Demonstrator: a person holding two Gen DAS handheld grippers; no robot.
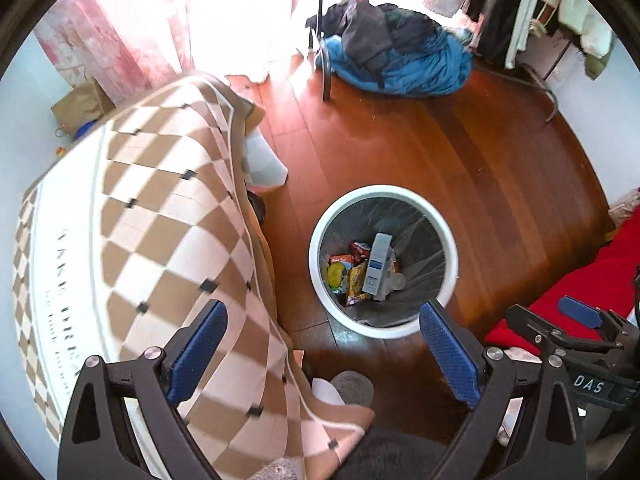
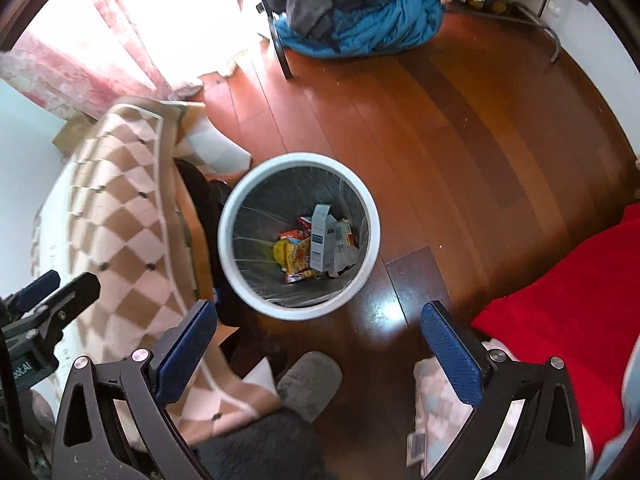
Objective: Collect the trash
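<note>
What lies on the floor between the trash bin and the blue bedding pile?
Only bare wooden floor between the trash bin and the blue bedding pile, clearest in the right wrist view.

1. Daylight floods in through the window, blown out to white beside the pink curtain.
2. Glare streaks the wooden floor.
3. Fisheye bends edges; the checked blanket is slightly motion-blurred.

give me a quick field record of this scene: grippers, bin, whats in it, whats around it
left gripper: open, empty
right gripper: open, empty
trash bin: white, round, plastic liner, upright on the wooden floor
bin contents: white and blue carton, yellow snack wrappers
beside bin: checkered blanket
far side: blue bedding pile
near right: red fabric
</note>
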